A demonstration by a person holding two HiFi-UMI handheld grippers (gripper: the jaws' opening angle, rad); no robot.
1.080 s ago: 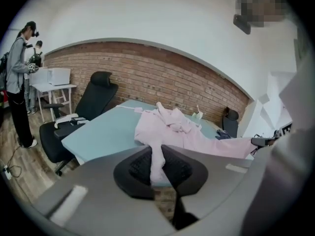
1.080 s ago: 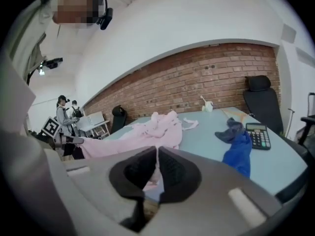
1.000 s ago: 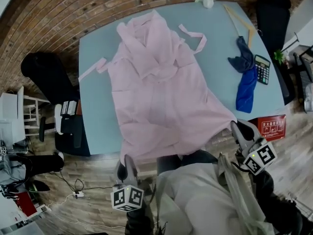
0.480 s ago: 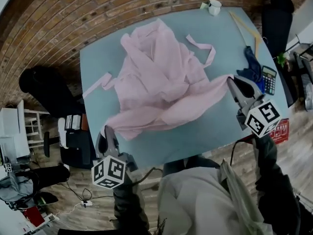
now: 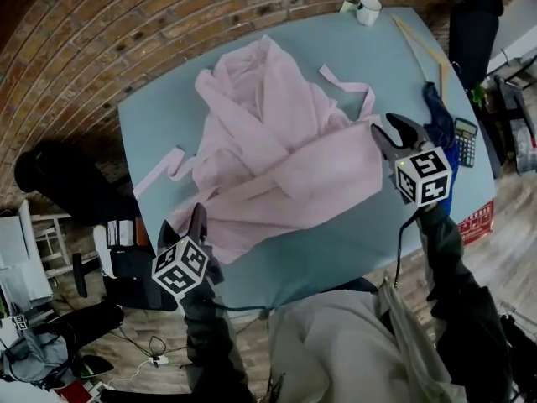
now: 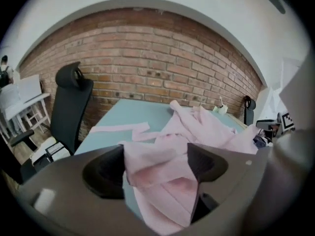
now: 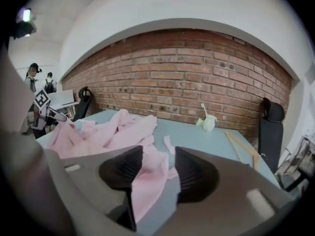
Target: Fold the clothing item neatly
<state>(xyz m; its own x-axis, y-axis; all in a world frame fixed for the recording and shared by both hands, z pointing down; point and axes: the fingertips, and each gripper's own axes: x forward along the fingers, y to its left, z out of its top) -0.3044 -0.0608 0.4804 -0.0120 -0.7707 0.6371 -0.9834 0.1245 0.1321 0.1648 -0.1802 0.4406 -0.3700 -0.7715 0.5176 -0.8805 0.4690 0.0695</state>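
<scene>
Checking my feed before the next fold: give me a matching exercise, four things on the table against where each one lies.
Things:
1 pink robe
2 white mug
3 calculator
4 wooden hanger

Places:
A far edge of the table
B right edge, beside the blue cloth
C middle of the table, partly folded
D between the mug and the blue cloth

Pairs: 1-C, 2-A, 3-B, 4-D

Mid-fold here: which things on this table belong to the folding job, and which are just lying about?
Part of the job:
- pink robe, with its belt strip
- left gripper and right gripper, both with jaws opening and robe fabric between them

Lying about:
- mug
- wooden hanger
- blue cloth
- calculator
</scene>
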